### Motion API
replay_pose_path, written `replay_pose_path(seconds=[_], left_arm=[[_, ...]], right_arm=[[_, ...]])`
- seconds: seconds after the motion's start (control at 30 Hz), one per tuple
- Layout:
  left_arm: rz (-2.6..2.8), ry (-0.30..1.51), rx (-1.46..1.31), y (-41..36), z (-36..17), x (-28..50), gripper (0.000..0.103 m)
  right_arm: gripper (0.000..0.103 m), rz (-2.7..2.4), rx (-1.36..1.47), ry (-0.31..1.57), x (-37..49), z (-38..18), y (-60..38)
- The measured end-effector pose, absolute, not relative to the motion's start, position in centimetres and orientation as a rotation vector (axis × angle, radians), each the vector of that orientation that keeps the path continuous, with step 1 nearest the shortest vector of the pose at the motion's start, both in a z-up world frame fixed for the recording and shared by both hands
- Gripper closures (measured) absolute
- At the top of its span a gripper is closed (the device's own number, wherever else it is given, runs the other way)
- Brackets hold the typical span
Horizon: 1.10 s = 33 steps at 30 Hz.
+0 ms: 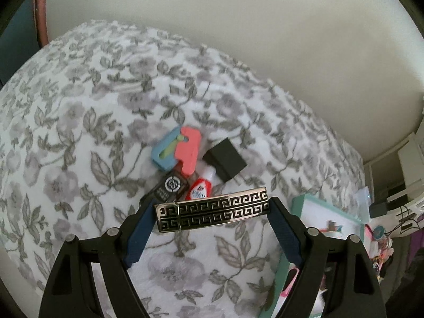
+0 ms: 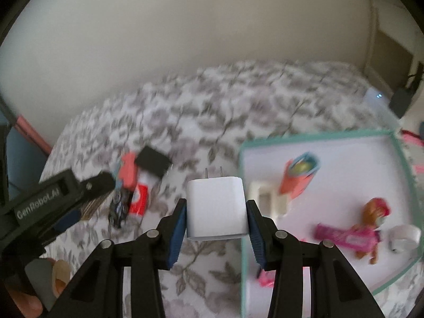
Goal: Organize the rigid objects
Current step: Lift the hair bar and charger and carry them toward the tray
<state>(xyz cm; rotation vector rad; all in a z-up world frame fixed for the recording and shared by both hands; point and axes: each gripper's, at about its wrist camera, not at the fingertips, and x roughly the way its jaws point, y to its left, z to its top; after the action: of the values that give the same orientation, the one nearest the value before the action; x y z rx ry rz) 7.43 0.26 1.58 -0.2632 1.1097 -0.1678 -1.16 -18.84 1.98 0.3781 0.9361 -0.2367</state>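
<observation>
My left gripper [image 1: 212,213] is shut on a metal hair clip [image 1: 212,213] with a black key pattern, held crosswise above the floral bedspread [image 1: 79,132]. Beyond it lie a blue and pink plastic piece [image 1: 176,153], a black box [image 1: 225,159], a dark round-logo packet [image 1: 169,186] and a red and white bottle [image 1: 200,186]. My right gripper [image 2: 216,213] is shut on a white plug charger [image 2: 216,206], prongs pointing away, just left of the teal-rimmed white box [image 2: 318,135]. The left gripper's body [image 2: 53,198] shows at the left of the right wrist view.
The box holds a pink and blue toy [image 2: 299,175], a cream piece [image 2: 267,198], a doll figure [image 2: 368,228] and a white round item [image 2: 404,237]. A pale wall rises behind the bed. Clutter and cables sit at the far right [image 1: 392,212].
</observation>
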Motion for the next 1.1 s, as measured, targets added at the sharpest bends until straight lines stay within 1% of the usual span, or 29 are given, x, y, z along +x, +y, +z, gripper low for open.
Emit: replay_pose_path(seconds=[0.2,0.43,0.83,1.1], left_arm=[[-0.197,1.031,-0.265,-0.5,3.8,6.8,0.019],[-0.284,0.989,-0.203,-3.5,5.5,5.3,0.019],[-0.449,0.972,-0.049,-11.0,6.1,1.8,0.019],[-0.567,1.01,0.096,-17.2,4.1,-1.0,0.019]], right_arm=[[0.057,-0.349,0.359,0.837,-2.5,4.7,-21.7],[0.057,-0.48,0.378,0.802,-4.1,5.4,-25.8],[0.057,-0.681,0.462,0.827,-8.0,3.0,-33.1],[0.057,-0.742,0.496,0.891,-9.3,0.6,-35.5]])
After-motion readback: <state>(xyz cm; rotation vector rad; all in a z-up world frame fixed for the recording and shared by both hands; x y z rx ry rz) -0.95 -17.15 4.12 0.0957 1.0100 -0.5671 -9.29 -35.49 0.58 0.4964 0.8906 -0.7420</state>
